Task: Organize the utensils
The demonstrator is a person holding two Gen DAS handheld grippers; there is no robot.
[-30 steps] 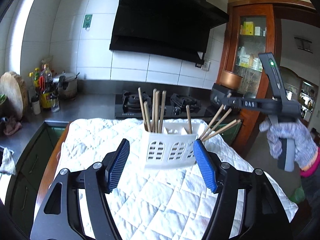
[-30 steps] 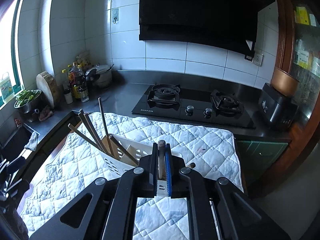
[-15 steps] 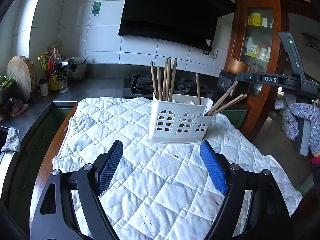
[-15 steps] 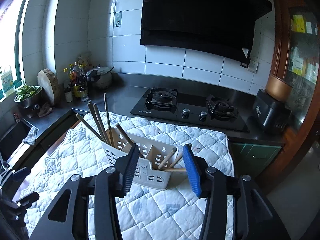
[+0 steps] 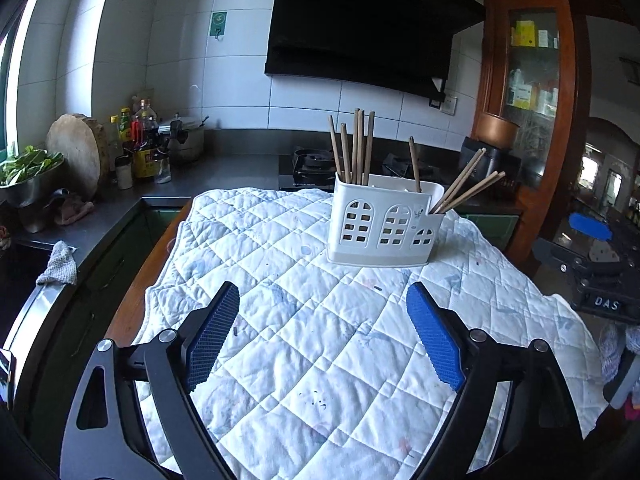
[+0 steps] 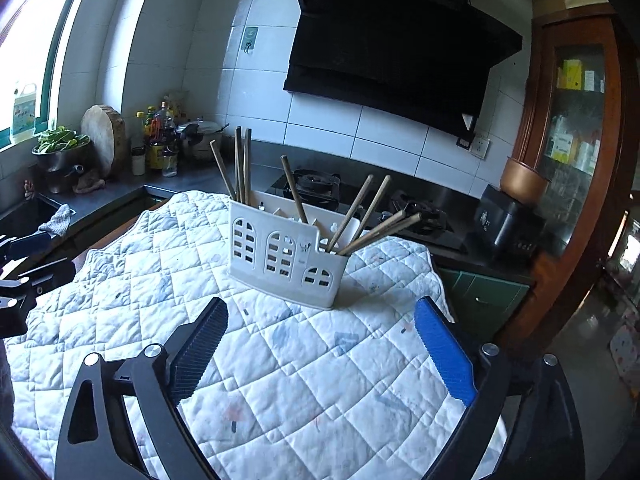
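white quilted cloth [image 5: 320, 360] | tiled wall [image 5: 180, 60] | black range hood [image 5: 360, 32] | steel counter [image 5: 200, 176]

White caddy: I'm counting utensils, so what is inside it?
The white caddy holds wooden chopsticks, upper ends sticking out. Its walls hide their lower ends and anything shorter.

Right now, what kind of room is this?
A home kitchen, most likely: a black gas stove sits under a big black range hood, and sauce bottles stand beside a round wooden chopping block.
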